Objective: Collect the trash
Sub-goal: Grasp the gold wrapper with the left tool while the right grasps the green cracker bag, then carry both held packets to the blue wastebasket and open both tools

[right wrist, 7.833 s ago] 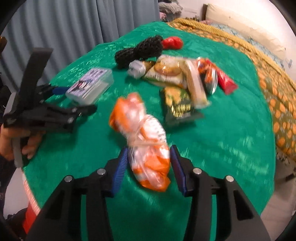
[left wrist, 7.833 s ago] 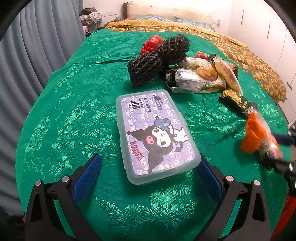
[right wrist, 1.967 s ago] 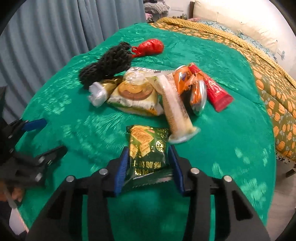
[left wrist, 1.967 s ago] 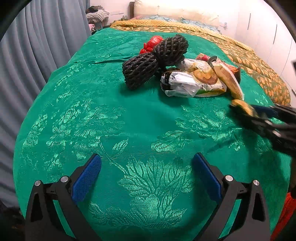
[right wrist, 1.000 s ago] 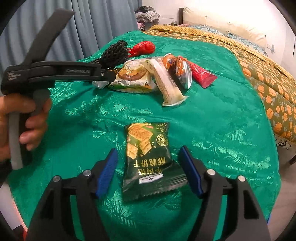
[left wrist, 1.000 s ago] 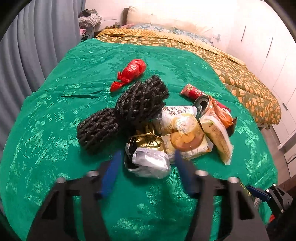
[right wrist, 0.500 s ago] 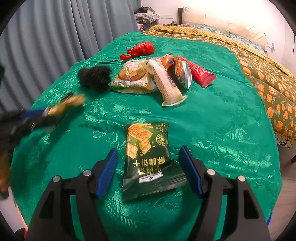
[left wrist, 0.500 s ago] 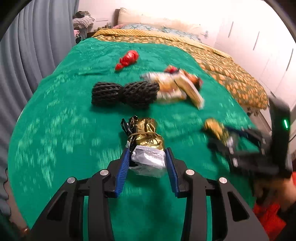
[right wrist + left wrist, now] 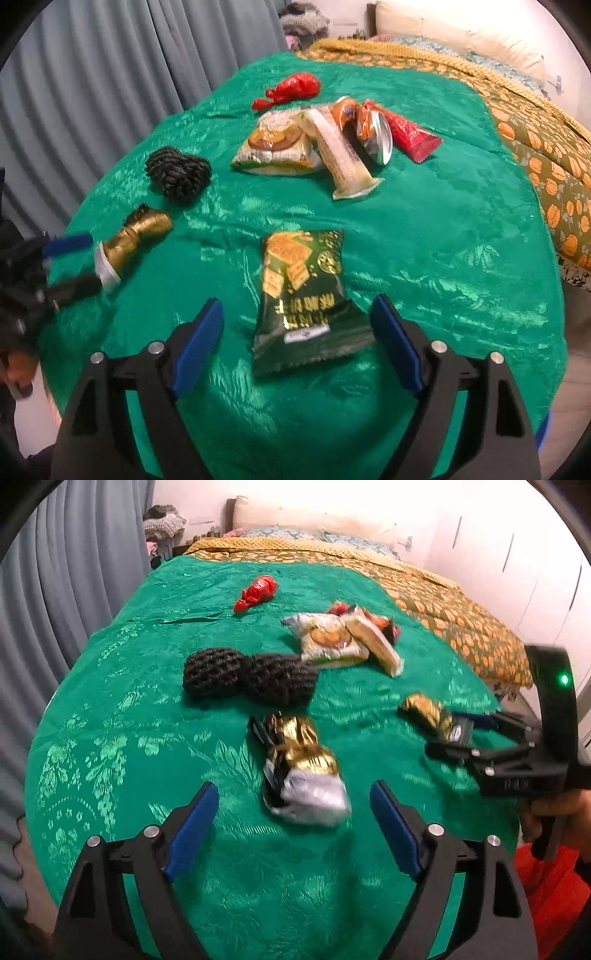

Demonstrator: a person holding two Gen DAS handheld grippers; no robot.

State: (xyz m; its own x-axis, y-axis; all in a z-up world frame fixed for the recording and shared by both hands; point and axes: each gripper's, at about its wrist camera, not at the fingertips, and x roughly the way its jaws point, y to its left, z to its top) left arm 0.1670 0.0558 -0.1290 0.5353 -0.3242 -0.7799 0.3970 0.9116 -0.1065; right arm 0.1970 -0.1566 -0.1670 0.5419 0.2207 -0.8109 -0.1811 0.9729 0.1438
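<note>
Both spread wide, gripping nothing — left hand-held gripper (image 9: 293, 825) straddles the gold wrapper (image 9: 301, 771), right hand-held gripper (image 9: 295, 332) the green cracker packet (image 9: 303, 291).

Both views show strong fisheye distortion with dark vignetted corners. Lighting is indoor and bright; the far wall (image 9: 480, 535) is overexposed to pale pink-white. The green cover (image 9: 443, 229) carries specular glare patches. Soft shadows lie under the left gripper (image 9: 291, 827) and right gripper (image 9: 295, 339). Motion blur smears the gold wrapper (image 9: 303, 768) and cracker packet (image 9: 303, 288).
</note>
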